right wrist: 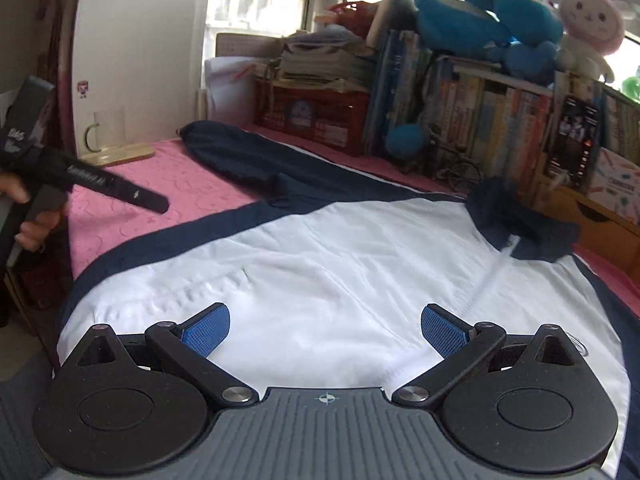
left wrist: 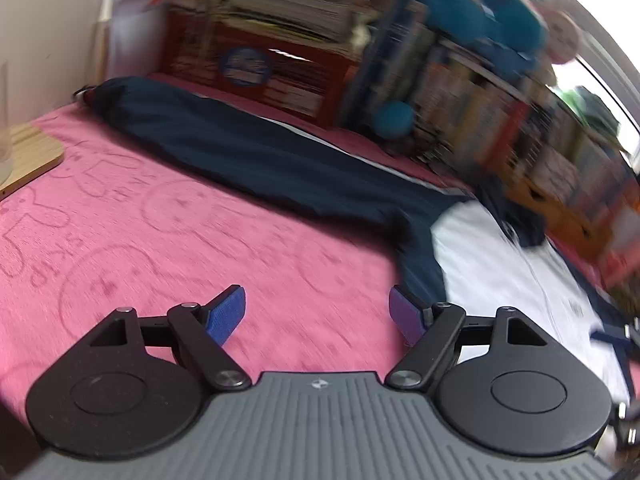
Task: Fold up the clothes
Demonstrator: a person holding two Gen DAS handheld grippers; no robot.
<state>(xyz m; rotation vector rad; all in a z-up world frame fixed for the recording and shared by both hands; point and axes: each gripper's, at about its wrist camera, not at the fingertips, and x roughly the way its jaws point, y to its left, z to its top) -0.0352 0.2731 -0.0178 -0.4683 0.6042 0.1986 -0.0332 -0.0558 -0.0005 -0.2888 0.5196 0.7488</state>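
A white jacket [right wrist: 320, 264] with navy sleeves and a navy collar [right wrist: 520, 220] lies flat on the pink bedspread [left wrist: 160, 232]. One navy sleeve [left wrist: 260, 160] stretches out towards the far left corner. My right gripper [right wrist: 325, 326] hovers over the jacket's white body, open, with nothing between its blue pads. My left gripper [left wrist: 318, 312] is over the pink cover just left of the jacket's white body [left wrist: 500, 272], open and empty; that view is blurred. The left gripper [right wrist: 158, 202] also shows in the right wrist view, held by a hand [right wrist: 36, 224] beside the bed's left edge.
A wooden board [right wrist: 116, 152] with a glass mug [right wrist: 106, 130] sits at the far left corner. Along the back stand a red crate [right wrist: 316, 116] with stacked papers, a row of books [right wrist: 500, 120] and plush toys [right wrist: 500, 12]. An orange box [right wrist: 592, 216] borders the right.
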